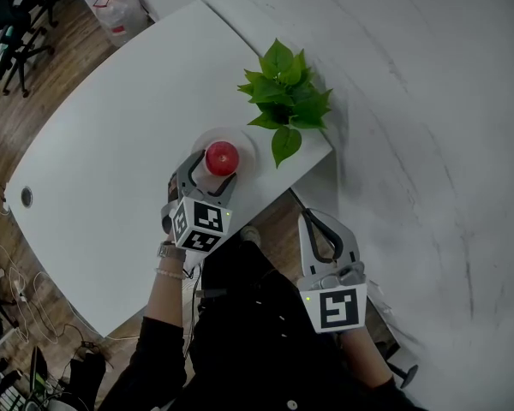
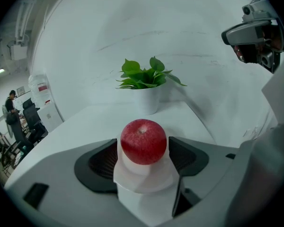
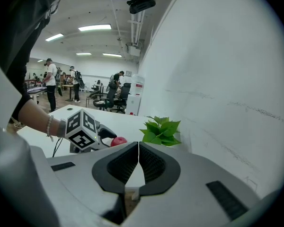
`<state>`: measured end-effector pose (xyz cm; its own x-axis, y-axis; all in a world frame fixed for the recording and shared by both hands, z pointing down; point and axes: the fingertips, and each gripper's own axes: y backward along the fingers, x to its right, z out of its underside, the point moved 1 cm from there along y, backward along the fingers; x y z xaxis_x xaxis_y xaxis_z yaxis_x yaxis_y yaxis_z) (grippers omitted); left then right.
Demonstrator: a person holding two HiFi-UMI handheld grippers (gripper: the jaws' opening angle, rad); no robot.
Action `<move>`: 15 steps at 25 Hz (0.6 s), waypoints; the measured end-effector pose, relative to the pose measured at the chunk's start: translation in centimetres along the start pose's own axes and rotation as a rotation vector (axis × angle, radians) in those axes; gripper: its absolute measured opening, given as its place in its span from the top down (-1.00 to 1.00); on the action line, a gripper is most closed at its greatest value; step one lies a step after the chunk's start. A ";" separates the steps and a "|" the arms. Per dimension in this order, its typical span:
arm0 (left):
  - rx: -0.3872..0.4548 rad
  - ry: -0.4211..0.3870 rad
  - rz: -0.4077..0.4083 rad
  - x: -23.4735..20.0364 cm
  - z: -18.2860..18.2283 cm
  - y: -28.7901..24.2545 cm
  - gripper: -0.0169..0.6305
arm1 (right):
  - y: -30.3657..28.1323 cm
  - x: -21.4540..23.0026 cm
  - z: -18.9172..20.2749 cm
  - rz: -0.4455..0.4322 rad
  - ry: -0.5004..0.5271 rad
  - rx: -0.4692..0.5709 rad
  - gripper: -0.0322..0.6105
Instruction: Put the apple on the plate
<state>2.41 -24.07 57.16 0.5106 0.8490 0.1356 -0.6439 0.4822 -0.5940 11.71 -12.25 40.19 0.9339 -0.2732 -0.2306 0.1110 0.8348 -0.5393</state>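
A red apple point(image 1: 222, 157) rests on a small white round plate point(image 1: 245, 142) near the table's front edge, beside the plant. My left gripper point(image 1: 216, 166) is open, with a jaw on each side of the apple point(image 2: 143, 142). In the left gripper view a thin white strip shows between the fruit and each pad. The plate point(image 2: 132, 171) shows under the apple there. My right gripper point(image 1: 315, 219) hangs off the table's edge near the wall. It is shut with nothing in it, its pads point(image 3: 138, 148) meeting. The apple point(image 3: 118, 141) also shows small in the right gripper view.
A potted green plant point(image 1: 283, 101) stands just beyond the plate at the table corner against the white wall. A water jug point(image 1: 120, 7) and office chairs point(image 1: 13, 32) stand on the wood floor past the table. The white table point(image 1: 111, 144) has a round cable hole point(image 1: 26, 197).
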 end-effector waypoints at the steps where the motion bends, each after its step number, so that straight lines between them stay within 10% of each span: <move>1: 0.005 0.003 -0.003 0.0 -0.1 0.1 -0.09 | 0.0 -0.1 -0.1 -0.004 0.000 0.004 0.77; 11: 0.095 0.069 -0.050 -0.7 -2.9 3.5 -0.08 | -0.1 -0.8 -1.1 -0.050 0.017 0.045 0.77; 15: 0.125 0.072 -0.113 -1.7 -4.1 5.5 0.24 | -0.2 -1.0 -2.0 -0.070 0.036 0.082 0.77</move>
<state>0.35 -23.76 50.42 0.6201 0.7726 0.1363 -0.6437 0.6004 -0.4745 10.06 -13.09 38.88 0.9104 -0.3475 -0.2245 0.2041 0.8492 -0.4871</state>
